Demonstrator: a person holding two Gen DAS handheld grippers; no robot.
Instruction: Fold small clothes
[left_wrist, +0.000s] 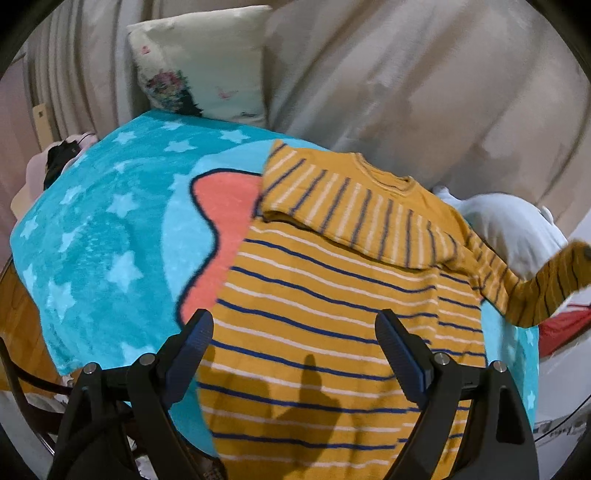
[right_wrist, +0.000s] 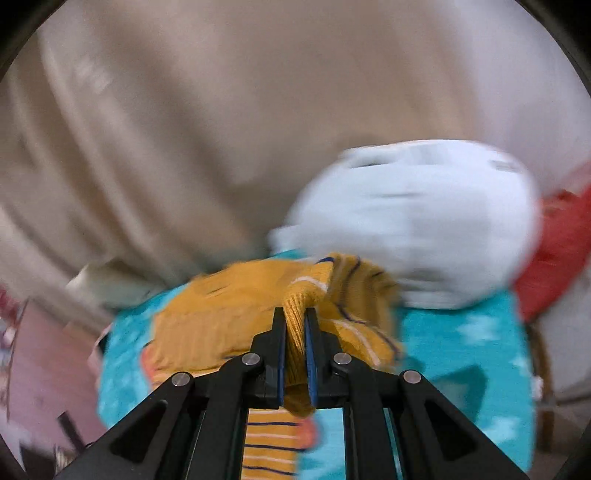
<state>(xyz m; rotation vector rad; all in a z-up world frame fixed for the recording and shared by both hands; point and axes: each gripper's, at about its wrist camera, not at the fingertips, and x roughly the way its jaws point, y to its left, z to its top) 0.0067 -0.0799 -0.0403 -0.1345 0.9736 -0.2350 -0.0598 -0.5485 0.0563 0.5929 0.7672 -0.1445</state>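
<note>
A mustard-yellow sweater (left_wrist: 314, 295) with blue and white stripes lies flat on a turquoise star blanket (left_wrist: 92, 240). Its left sleeve is folded across the chest. Its right sleeve (left_wrist: 535, 291) is lifted off to the right. My left gripper (left_wrist: 293, 328) is open and empty, hovering over the sweater's body. In the right wrist view my right gripper (right_wrist: 295, 314) is shut on the ribbed cuff of the sweater sleeve (right_wrist: 299, 302), with the rest of the sweater (right_wrist: 221, 314) bunched beyond it. That view is blurred.
A floral cushion (left_wrist: 199, 62) leans against beige curtains (left_wrist: 406, 74) at the back. A white cloth bundle (left_wrist: 509, 229) (right_wrist: 417, 221) and a red item (left_wrist: 565, 325) (right_wrist: 554, 251) lie at the right. A wooden floor (left_wrist: 18, 302) shows at the left.
</note>
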